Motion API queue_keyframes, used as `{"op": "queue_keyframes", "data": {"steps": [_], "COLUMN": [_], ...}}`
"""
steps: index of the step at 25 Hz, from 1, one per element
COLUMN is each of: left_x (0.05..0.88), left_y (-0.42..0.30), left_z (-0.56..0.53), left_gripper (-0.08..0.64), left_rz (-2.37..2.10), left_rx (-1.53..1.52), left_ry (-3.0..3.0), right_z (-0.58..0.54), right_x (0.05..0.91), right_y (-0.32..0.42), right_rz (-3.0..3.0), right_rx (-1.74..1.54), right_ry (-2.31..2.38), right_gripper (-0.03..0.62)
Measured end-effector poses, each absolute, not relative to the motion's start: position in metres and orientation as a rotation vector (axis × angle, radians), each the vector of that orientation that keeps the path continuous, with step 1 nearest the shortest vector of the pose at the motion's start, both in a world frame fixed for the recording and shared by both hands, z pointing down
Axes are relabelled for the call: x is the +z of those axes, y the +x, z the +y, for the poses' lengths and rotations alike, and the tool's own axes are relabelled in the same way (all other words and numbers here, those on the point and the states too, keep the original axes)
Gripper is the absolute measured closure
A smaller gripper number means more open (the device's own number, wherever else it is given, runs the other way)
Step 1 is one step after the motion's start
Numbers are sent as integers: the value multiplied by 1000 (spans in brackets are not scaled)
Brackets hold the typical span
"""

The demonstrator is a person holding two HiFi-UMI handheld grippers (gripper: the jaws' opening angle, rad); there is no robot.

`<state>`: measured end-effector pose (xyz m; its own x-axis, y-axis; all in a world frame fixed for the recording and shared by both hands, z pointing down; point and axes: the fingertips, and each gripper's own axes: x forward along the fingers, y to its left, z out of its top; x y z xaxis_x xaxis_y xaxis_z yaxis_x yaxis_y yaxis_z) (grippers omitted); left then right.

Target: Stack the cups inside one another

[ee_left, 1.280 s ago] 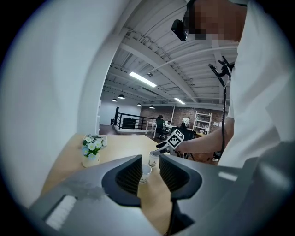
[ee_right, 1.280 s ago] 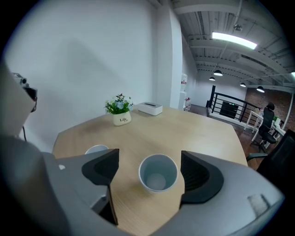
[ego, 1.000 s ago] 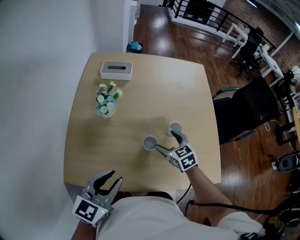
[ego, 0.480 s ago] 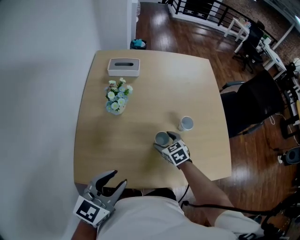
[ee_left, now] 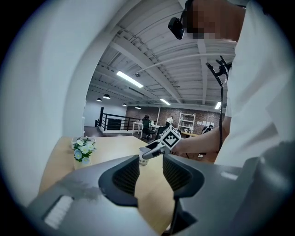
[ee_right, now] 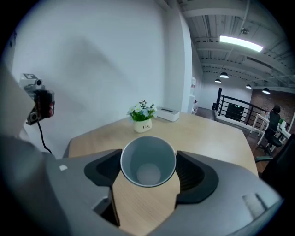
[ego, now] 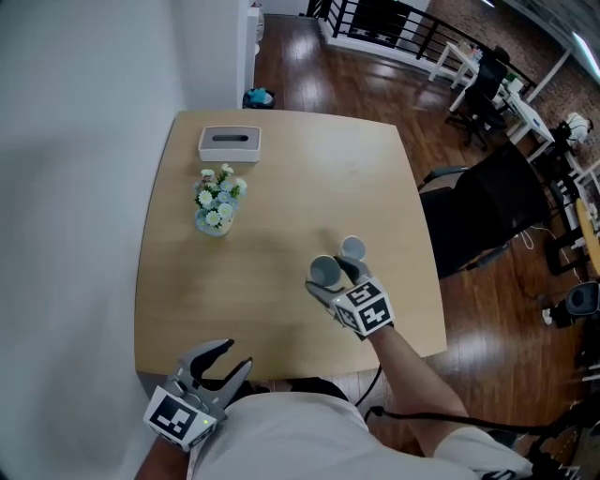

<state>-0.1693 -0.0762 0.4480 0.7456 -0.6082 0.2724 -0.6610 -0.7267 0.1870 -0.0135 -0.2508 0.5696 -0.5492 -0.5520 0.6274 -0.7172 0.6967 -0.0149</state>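
Holding the left hand-held gripper (ego: 232,354) released at the near left, just past the near edge of the tabletop (ego: 281,187), with jaws spread wide, gripping nothing and showing only pale wood through the gap. Reaching over the near right part of the tabletop with the right hand-held gripper (ego: 330,279), clenching it on a grey cup (ego: 323,270) and pressing one jaw against each side of the wall. Tipping the mouth of the grey cup (ee_right: 148,161) back toward the right gripper view, baring an empty inside and a pale round bottom. Impossible to tell whether lifting it clear of the wood or resting it there. Carrying it just beside a second cup (ego: 352,248), standing upright slightly farther and to the right; rims close, touching or not being unclear from the head view. Farther off, toward the far left and well apart from both cups, sitting upright: a pot of flowers (ego: 214,202), white and pale blue blooms above a light pot. Beyond that, lying near the far left corner: a white box (ego: 230,142), flat, with a dark slot on top. Off the right side, standing on the wooden floor (ego: 375,84): a black chair (ego: 478,220), and farthest back a black railing (ego: 403,28).
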Motion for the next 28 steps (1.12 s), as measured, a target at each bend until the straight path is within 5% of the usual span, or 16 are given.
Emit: {"op": "queue_keyframes", "data": {"steps": [14,28], "left_x": [440,444], "left_y": [-93,-52], "left_z": [-86,-46], "left_gripper": [400,400], "left_rz": [-1132,-1424], "left_rx": [274,355], "left_ry": [2636,2403], "right_z": [-320,-336], "right_x": [550,616], "right_y": [90,95], "right_rz": [-2299,-2343], "right_rx": [305,356], "right_ry": [1016,776], "right_gripper": [221,190]}}
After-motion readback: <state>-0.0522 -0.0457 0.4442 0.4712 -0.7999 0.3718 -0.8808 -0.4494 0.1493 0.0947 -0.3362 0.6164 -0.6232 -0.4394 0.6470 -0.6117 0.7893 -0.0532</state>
